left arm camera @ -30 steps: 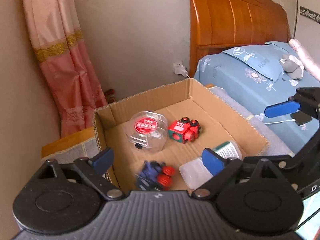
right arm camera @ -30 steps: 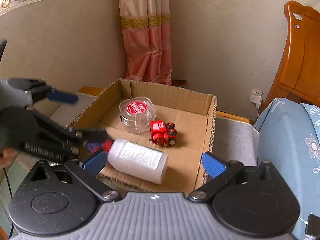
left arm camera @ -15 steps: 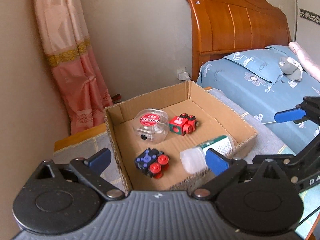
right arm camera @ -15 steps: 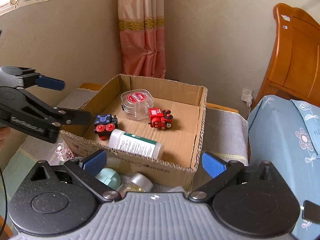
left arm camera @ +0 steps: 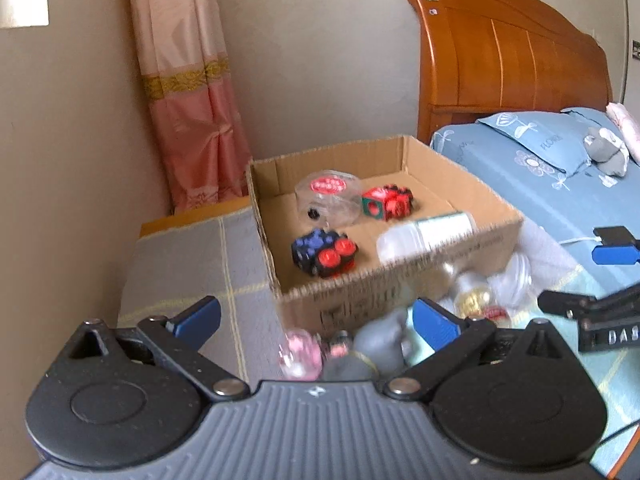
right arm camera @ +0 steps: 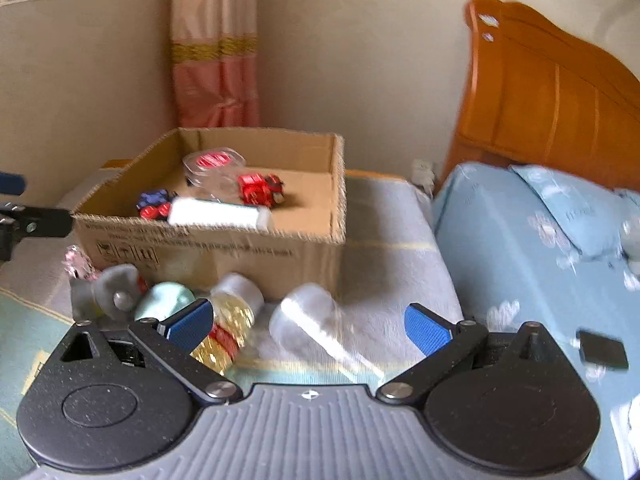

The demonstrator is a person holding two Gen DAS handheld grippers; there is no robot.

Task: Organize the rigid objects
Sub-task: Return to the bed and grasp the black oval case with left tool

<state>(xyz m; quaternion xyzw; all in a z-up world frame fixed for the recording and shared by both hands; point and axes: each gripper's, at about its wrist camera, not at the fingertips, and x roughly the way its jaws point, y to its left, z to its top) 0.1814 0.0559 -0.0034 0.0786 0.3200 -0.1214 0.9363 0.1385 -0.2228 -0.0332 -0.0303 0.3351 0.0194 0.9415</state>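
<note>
Gaping wide and empty, the right gripper [right arm camera: 308,326] should clasp the light, slippery clear jar [right arm camera: 316,328] mid-body.

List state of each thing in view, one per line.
cardboard box: open-topped, upright
white bottle: lying in box
round clear container: in box
clear cup: on its side, outside box
left gripper: open, empty
right gripper: open, empty

Toy cars [left arm camera: 324,251] and bottle [left arm camera: 424,236] inside box [left arm camera: 384,292], bed [left arm camera: 532,168] alongside
</note>
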